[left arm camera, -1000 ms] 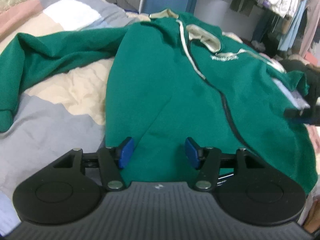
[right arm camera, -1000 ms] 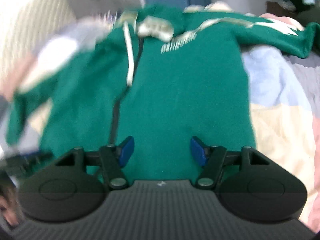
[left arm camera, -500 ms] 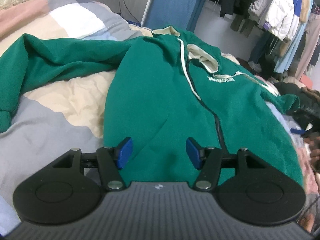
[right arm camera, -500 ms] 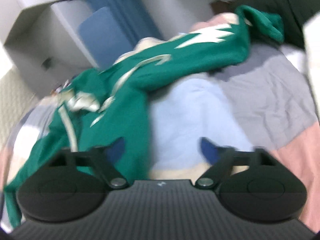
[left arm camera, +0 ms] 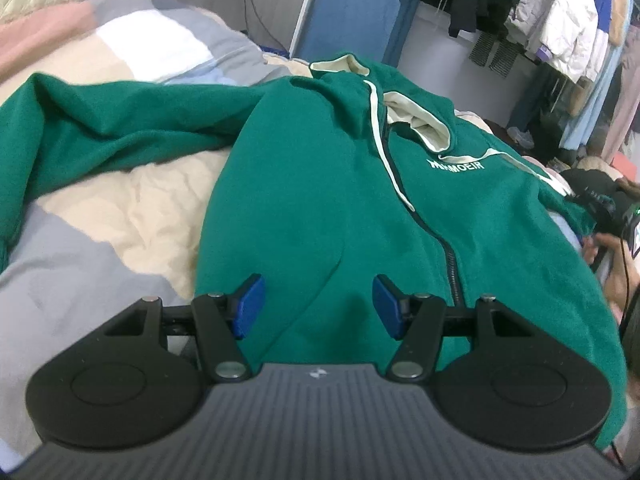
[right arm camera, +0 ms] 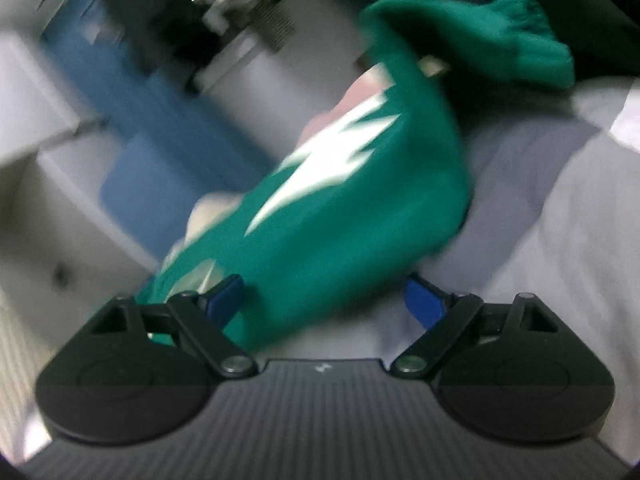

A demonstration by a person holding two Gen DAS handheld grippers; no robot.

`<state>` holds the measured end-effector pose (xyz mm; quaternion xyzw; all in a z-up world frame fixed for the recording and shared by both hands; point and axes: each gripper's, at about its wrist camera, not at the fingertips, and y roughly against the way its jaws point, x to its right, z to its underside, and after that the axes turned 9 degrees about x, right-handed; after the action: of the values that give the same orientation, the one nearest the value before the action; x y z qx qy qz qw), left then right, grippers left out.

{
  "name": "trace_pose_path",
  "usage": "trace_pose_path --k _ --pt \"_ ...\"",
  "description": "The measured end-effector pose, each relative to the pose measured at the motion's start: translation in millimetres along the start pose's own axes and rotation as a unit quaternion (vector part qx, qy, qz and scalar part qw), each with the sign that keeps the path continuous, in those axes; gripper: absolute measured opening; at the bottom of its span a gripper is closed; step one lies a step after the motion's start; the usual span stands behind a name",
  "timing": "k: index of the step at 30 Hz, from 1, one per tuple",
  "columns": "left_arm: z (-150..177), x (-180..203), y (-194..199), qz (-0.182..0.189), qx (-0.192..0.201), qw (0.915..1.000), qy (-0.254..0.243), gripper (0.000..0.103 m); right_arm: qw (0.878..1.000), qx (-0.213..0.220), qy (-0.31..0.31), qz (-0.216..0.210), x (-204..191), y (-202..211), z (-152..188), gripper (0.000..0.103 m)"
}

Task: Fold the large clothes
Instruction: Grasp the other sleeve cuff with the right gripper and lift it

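1. At nine o'clock in the left wrist view, one sleeve (left arm camera: 92, 128) of the green hooded jacket (left arm camera: 320, 200) sprawls unfolded across the bed (left arm camera: 120, 208), its cuff running off the left edge.
2. The jacket's body lies front up in the middle of the bed, zipper (left arm camera: 444, 248) closed, hood and drawstring toward twelve o'clock. Nothing is folded yet, so I judge the task barely begun: both sleeves need bringing in, then the body doubled over.
3. The left claw (left arm camera: 318, 306) hangs over the hem at six o'clock with its blue pads (left arm camera: 250, 306) apart and no cloth pinched between them.
4. At three o'clock in that view a hand (left arm camera: 608, 252) shows at the jacket's far edge, partly hidden.
5. The right wrist view is blurred. The other sleeve (right arm camera: 360, 200), with its white jagged print, runs from the claw toward the cuff (right arm camera: 520, 40) at one o'clock.
6. The right claw (right arm camera: 326, 294) stands wide, its jaws having just been opening; the sleeve lies between them near the left pad, but the pads do not press it.
7. The bed carries a patchwork cover of grey, cream, pink and white blocks. Beyond it, at twelve o'clock, stands a blue padded board (left arm camera: 352, 20), and at one to two o'clock a rack of hanging clothes (left arm camera: 560, 20).
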<state>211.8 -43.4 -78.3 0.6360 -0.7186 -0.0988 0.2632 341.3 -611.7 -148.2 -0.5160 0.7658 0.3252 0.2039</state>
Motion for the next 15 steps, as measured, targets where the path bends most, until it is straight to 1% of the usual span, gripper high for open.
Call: trace_pose_path --k 3,4,5,6,7,10,11,12,13,15 --pt "0 1 -11 -0.002 -0.006 1.0 0.002 0.065 0.999 0.033 0.022 0.018 7 -18 -25 0.087" --pt "0 2 -14 -0.003 -0.007 1.0 0.002 0.065 0.998 0.047 0.028 0.024 11 -22 -35 0.087" --pt "0 2 -17 -0.006 -0.007 1.0 0.002 0.065 0.997 0.058 0.029 0.035 16 -27 -44 0.083" --pt "0 2 -22 -0.009 -0.009 0.9999 0.002 0.065 0.997 0.063 0.028 0.047 21 -32 -56 0.079" --pt "-1 2 -25 -0.012 -0.012 0.9999 0.003 0.065 0.996 0.065 0.025 0.057 26 -36 -66 0.076" --pt "-1 4 -31 -0.02 -0.018 0.9996 0.0 0.065 0.994 0.073 0.016 0.074 39 -44 -92 0.075" --pt "1 5 -32 -0.022 -0.018 0.9996 -0.004 0.065 0.994 0.075 0.013 0.079 43 -47 -97 0.071" --pt "2 7 -33 -0.024 -0.018 0.9995 -0.011 0.066 0.993 0.077 0.012 0.085 45 -47 -103 0.065" --pt "3 9 -33 -0.026 -0.016 0.9994 -0.018 0.066 0.993 0.077 0.015 0.091 46 -49 -107 0.06" --pt "5 13 -33 -0.028 -0.014 0.9991 -0.028 0.067 0.991 0.081 0.026 0.106 45 -50 -112 0.03"
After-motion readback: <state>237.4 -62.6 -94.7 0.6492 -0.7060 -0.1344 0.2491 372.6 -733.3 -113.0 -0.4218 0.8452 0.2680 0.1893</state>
